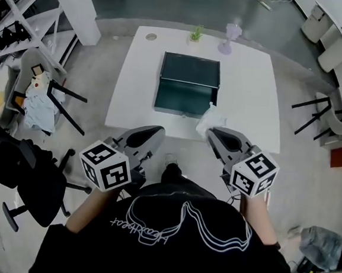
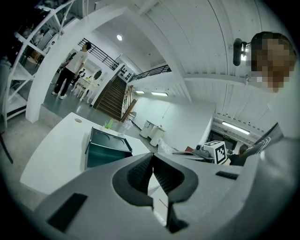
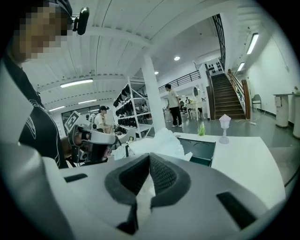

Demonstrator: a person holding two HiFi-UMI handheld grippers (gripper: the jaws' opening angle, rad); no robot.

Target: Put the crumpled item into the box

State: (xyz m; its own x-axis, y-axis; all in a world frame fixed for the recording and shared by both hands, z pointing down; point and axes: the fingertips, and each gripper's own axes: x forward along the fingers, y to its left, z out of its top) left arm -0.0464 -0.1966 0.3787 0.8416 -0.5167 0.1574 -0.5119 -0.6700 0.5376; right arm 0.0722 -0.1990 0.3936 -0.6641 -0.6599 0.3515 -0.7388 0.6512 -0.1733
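Observation:
A dark green box (image 1: 187,84) lies open in the middle of the white table (image 1: 249,92), its lid standing up at the far side. My right gripper (image 1: 213,131) hovers over the table's near edge, shut on a crumpled white paper item (image 1: 210,119) that sticks out past its tips, just right of the box's near corner. In the right gripper view the paper (image 3: 158,142) bulges above the shut jaws (image 3: 150,158), with the box (image 3: 202,151) beyond. My left gripper (image 1: 158,131) is shut and empty, held off the table's near edge; its view shows the box (image 2: 107,149) ahead.
A small green plant (image 1: 196,33) and a lilac lamp-shaped ornament (image 1: 230,37) stand at the table's far edge. Chairs (image 1: 44,92) with cloths sit to the left, a black office chair (image 1: 18,179) nearer, more chairs (image 1: 327,117) to the right. People stand far off.

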